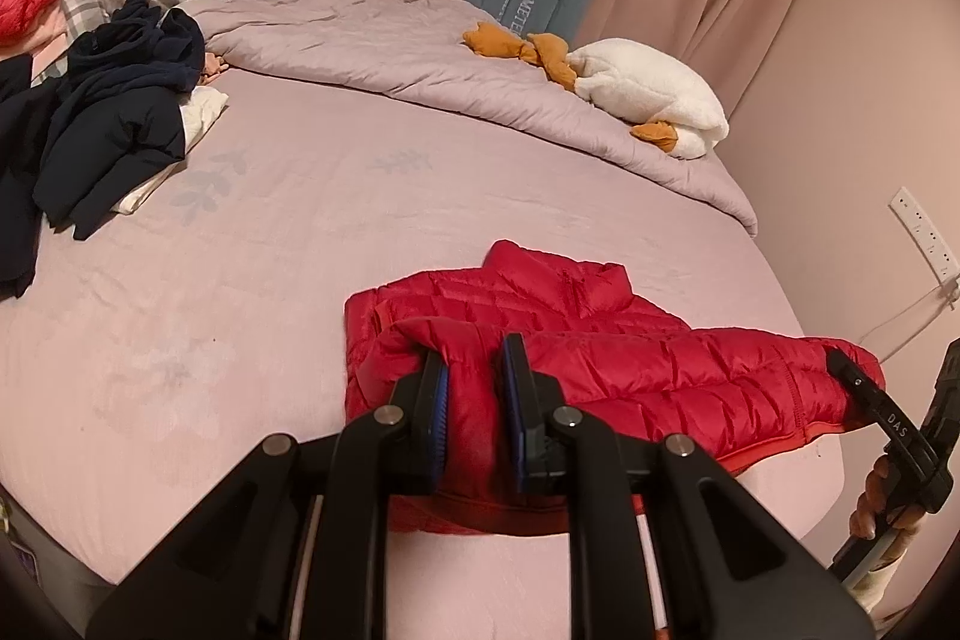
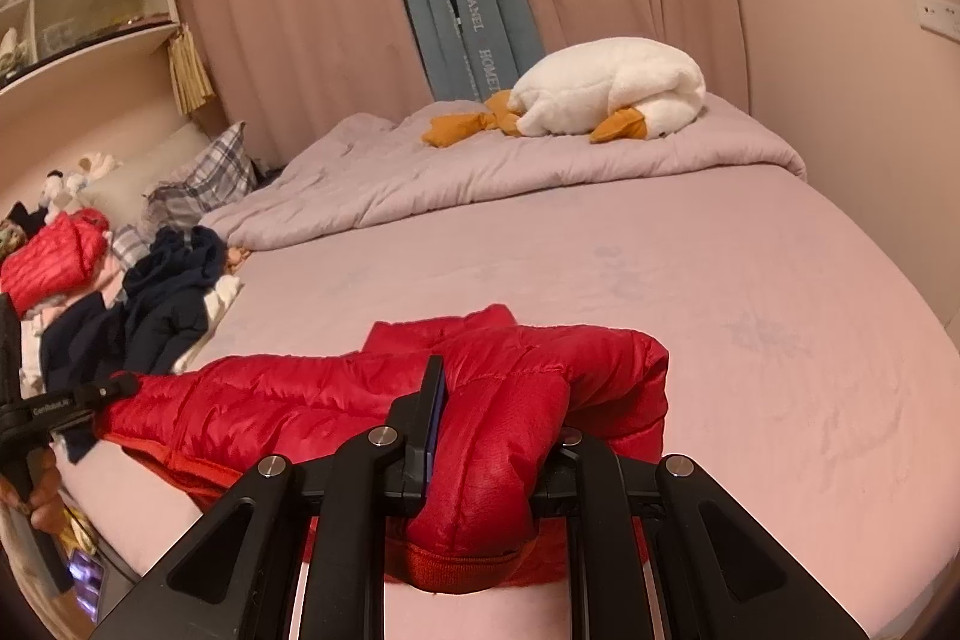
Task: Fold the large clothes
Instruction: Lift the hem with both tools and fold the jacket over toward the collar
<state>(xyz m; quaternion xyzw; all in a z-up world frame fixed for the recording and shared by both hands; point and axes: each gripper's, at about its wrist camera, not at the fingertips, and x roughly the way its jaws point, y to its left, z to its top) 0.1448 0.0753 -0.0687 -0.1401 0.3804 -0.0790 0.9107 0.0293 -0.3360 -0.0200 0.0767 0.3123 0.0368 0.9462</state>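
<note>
Red puffer jacket [image 1: 600,370] hem pinched between both tools' pads, bedside.

Left gripper [image 1: 474,382] clamped on red puffer jacket [image 1: 600,340], lifted hem over pink bed sheet [image 1: 240,310]; right gripper [image 1: 840,361] gripping far end.
</note>
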